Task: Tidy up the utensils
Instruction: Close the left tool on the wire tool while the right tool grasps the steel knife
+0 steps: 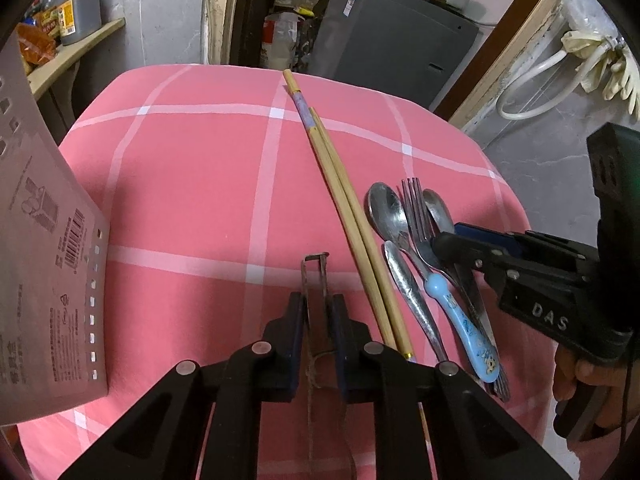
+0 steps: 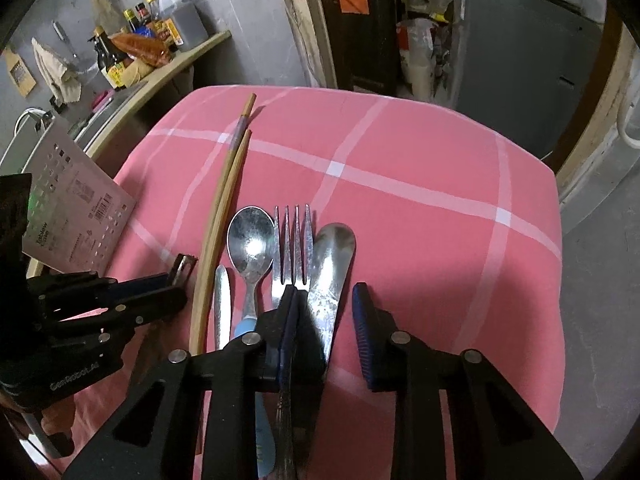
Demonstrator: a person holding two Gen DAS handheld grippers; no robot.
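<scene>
My left gripper is shut on a thin rusty metal utensil, whose tip pokes out past the fingers just above the pink checked cloth. To its right lie two wooden chopsticks, a small silver handle, a blue-handled spoon, a fork and a large spoon. My right gripper is down over the large spoon's handle, one finger on the fork side, the other finger clear of the handle. Cloth shows between pad and spoon.
A white perforated box stands tilted at the table's left edge. A shelf with sauce bottles runs behind it. The table's far half and right side hold only cloth. A person's hand grips the right gripper's handle.
</scene>
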